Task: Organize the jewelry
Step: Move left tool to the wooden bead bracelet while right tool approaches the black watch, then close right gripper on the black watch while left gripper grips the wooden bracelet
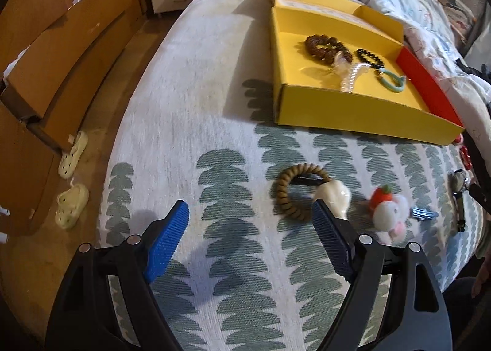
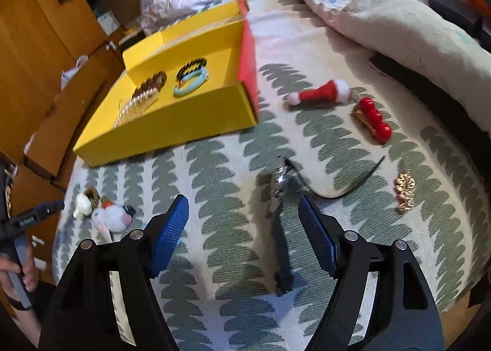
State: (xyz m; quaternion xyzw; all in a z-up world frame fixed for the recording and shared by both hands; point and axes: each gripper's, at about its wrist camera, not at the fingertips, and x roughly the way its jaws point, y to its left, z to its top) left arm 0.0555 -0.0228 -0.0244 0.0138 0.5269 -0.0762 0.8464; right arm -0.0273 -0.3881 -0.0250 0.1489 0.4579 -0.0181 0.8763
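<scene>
The yellow box (image 1: 353,111) lies on the patterned bedspread (image 1: 214,105), holding a brown bead bracelet (image 1: 322,47), a black bead bracelet (image 1: 369,59), a pearl strand (image 1: 349,77) and a turquoise ring (image 1: 394,82). Near its front wall lie a coiled tan bracelet (image 1: 294,194) (a cream shell (image 1: 336,197) touching it) and a wristwatch (image 2: 280,185). The left gripper (image 1: 250,222) and right gripper (image 2: 244,216) hover spread wide, empty.
</scene>
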